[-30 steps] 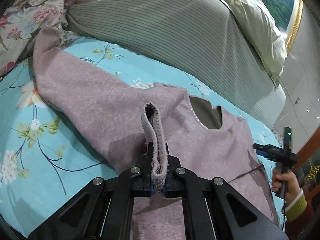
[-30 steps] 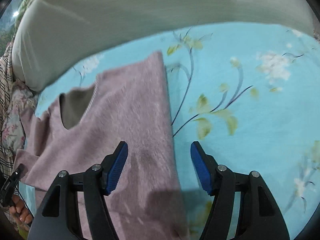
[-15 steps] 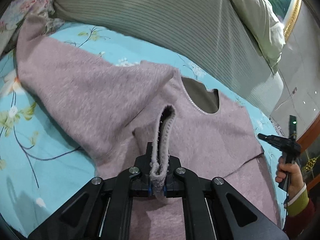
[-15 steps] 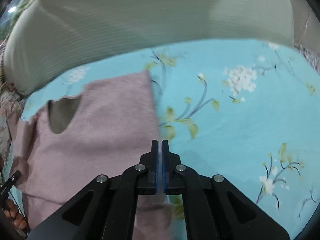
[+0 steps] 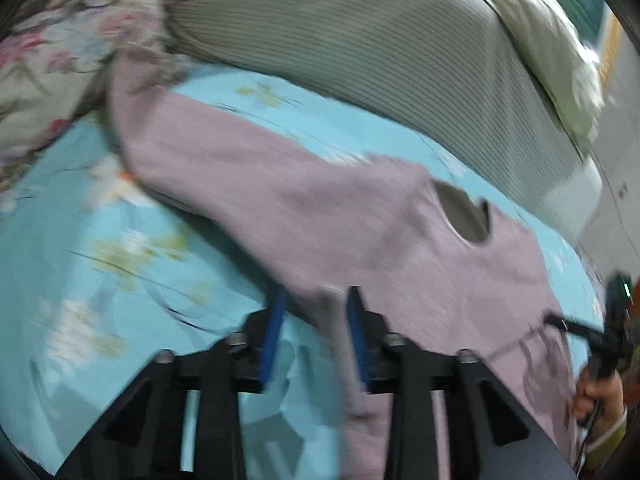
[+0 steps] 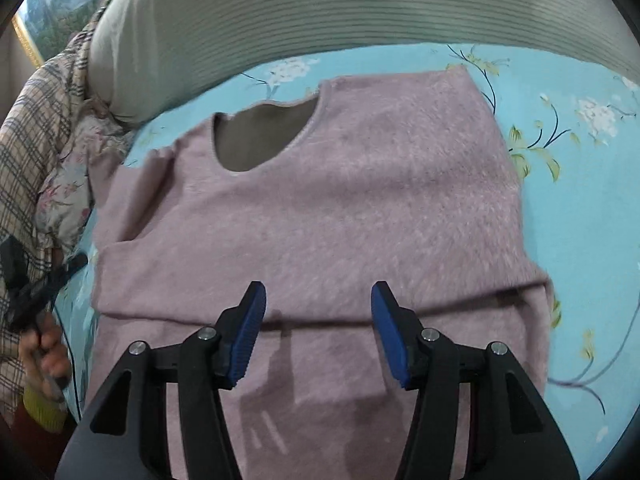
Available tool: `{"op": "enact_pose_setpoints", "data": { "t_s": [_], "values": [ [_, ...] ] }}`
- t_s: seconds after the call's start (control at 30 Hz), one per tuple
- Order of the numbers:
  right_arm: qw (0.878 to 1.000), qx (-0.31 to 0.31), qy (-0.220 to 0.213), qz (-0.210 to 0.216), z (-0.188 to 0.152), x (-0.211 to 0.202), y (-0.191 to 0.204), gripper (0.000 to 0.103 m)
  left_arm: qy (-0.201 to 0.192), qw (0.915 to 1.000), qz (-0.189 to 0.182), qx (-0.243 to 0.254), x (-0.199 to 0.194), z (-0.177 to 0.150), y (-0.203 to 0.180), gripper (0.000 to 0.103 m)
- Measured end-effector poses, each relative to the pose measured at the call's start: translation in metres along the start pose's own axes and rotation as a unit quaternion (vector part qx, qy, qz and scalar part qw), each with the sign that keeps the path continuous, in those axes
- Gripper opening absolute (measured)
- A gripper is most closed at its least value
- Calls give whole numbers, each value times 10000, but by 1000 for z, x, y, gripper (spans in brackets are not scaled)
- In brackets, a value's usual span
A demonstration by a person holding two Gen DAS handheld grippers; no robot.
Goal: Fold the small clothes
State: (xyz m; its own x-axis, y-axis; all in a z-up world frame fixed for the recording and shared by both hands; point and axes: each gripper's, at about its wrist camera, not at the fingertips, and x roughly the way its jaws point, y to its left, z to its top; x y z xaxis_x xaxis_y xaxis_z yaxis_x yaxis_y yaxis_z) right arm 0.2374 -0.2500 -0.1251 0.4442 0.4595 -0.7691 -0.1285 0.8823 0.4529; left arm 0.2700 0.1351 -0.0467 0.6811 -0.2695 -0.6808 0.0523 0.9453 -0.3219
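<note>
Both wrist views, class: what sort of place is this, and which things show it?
Most likely a bedroom, with work done on a bed: a pink sweater lies spread on a turquoise floral bedsheet, a large striped pillow sits behind it, and a framed picture hangs on the wall.

1. Left tool (image 5: 314, 316): black angular frame, silver screws, flat blue pads on both fingers.
2. Right tool (image 6: 318, 312): same black frame and screws, ribbed blue pads (image 6: 250, 336).
3. Yellow-green cuff (image 6: 42, 410) over a dark red sleeve; thin black cable beside it.
</note>
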Motion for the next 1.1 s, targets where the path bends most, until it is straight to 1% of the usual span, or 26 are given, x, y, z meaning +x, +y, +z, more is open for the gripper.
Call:
{"op": "enact_pose_setpoints", "data": {
  "t_s": [0.07, 0.13, 0.17, 0.23, 0.3, 0.37, 0.43, 0.5, 0.6, 0.67, 0.7, 0.73, 0.77, 0.8, 0.87, 0.93, 1.0, 1.1],
  "values": [
    [10000, -50, -17, 77, -7, -5, 11, 56, -117, 9994, 214, -237, -4, 17, 25, 47],
    [9999, -85, -10, 123, -10, -9, 23, 56, -260, 9968, 570, -501, -5, 37, 51, 63],
    [9998, -112, -5, 165, -12, -11, 29, 56, -349, 9948, 693, -659, -4, 47, 64, 65],
    [9995, -171, -22, 254, -16, -15, 40, 56, -387, 9906, 868, -987, 2, 66, 88, 68],
    [9993, -216, -27, 317, -19, -17, 50, 56, -363, 9845, 895, -1461, 16, 88, 118, 70],
    [9990, -231, -25, 392, -21, -19, 56, 56, -344, 9793, 982, -1739, 29, 106, 139, 72],
    [9988, -219, -12, 428, -23, -19, 60, 56, -361, 9751, 1063, -1910, 44, 123, 156, 75],
    [9990, -187, 28, 395, -25, -18, 61, 56, -321, 9711, 1205, -2036, 62, 139, 170, 76],
    [9992, -107, 142, 362, -30, -13, 59, 56, -280, 9631, 1556, -2179, 84, 156, 193, 76],
    [9991, -64, 217, 347, -33, -10, 56, 56, -300, 9592, 1676, -2257, 94, 163, 204, 71],
    [9991, -46, 246, 330, -36, -9, 56, 56, -342, 9589, 1683, -2260, 96, 166, 207, 58],
    [9991, -33, 273, 320, -38, -9, 55, 56, -389, 9608, 1629, -2209, 97, 169, 209, 28],
    [9991, -11, 289, 318, -40, -8, 54, 56, -377, 9642, 1502, -2151, 98, 172, 207, 13],
    [9990, 15, 289, 329, -41, -8, 53, 56, -378, 9678, 1331, -2104, 96, 174, 206, 5],
    [9988, 98, 277, 381, -44, -9, 50, 56, -600, 9716, 1280, -1899, 82, 176, 194, 4],
    [9987, 165, 230, 435, -47, -12, 49, 56, -803, 9760, 1182, -1644, 66, 174, 174, 3],
    [9986, 187, 182, 469, -48, -16, 50, 56, -967, 9798, 982, -1450, 47, 169, 154, 3],
    [9984, 214, 82, 526, -51, -26, 51, 56, -1085, 9846, 676, -1195, 27, 162, 124, 3]
  ]
}}
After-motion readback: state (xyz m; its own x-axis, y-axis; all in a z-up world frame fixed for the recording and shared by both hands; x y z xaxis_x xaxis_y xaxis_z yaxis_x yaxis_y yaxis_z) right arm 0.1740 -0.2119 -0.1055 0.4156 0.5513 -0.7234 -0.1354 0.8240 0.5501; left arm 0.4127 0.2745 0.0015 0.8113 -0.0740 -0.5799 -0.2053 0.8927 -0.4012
